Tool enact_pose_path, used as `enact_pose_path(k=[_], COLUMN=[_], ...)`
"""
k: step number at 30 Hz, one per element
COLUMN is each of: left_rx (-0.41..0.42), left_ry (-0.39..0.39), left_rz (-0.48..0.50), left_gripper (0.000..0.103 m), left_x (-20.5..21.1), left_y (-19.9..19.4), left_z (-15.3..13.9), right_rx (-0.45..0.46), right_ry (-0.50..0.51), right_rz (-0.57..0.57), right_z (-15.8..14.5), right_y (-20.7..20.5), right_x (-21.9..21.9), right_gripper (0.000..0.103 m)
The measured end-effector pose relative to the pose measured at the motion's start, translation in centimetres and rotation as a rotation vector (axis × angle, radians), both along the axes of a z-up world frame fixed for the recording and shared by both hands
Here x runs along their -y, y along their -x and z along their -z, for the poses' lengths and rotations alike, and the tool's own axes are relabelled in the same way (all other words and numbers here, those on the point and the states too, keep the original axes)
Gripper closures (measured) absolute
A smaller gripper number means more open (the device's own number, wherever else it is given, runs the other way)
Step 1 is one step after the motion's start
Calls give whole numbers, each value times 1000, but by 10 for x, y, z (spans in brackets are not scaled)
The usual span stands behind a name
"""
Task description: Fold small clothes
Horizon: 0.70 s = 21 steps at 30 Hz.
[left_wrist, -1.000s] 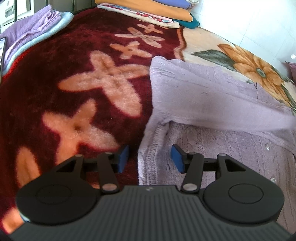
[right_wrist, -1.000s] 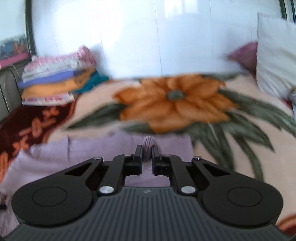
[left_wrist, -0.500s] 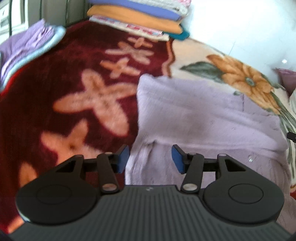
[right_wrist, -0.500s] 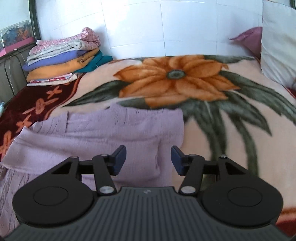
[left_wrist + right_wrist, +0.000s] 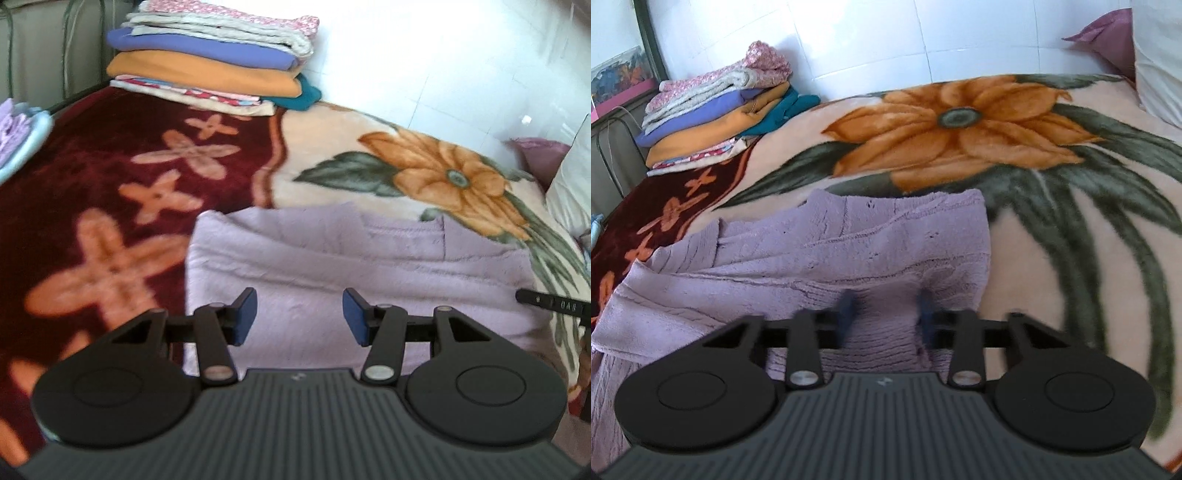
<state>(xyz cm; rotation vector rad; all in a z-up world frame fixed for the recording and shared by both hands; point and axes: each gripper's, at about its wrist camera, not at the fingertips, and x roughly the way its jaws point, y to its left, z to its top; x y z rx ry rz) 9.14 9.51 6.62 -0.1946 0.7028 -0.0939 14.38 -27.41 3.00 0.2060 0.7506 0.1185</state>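
Observation:
A lilac knit cardigan (image 5: 332, 258) lies partly folded on a flowered blanket (image 5: 110, 184), with a sleeve laid across its body. My left gripper (image 5: 300, 315) hovers over the cardigan's left half, open, with its blue pads wide apart and nothing gripped. In the right wrist view the cardigan (image 5: 831, 251) fills the lower left. My right gripper (image 5: 885, 312) is low on its near right part. Its jaws are closing, blurred, with knit cloth between the pads, and I see no pinch. A black tip of the right gripper (image 5: 546, 303) shows at the left view's right edge.
A stack of folded clothes (image 5: 214, 62) (image 5: 720, 110) sits at the blanket's far end by the tiled wall. A white pillow (image 5: 1160, 55) and a purple cushion (image 5: 1108, 37) lie at the far right. Another folded lilac and blue item (image 5: 18, 140) rests at the far left.
The right gripper let go of the cloth it held, opened wide, then sank toward the cardigan while narrowing. The left gripper rose and shifted right over the cardigan, jaws unchanged.

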Motion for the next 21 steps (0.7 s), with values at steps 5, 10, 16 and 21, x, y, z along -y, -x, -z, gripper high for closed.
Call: enact_pose_path(k=[5,10,16,21], left_rx=[33,-11,-31,-35], left_ry=[36,67,42,17], left_rz=[4,-4,-41,-66], left_gripper=[49,49,50,49], left_x=[6,8,17,18], left_y=[-17,-38,-47,-39], left_z=[6,26,40,28], right_rx=[110,162,83,91], right_ry=[-9,99,-52,-88], right_rz=[35,80,104,92], right_z=[-13,-24,19,15], right_y=[13,5,-3,0], right_x=[9,15,33,32], right_gripper=[93,101,96,73])
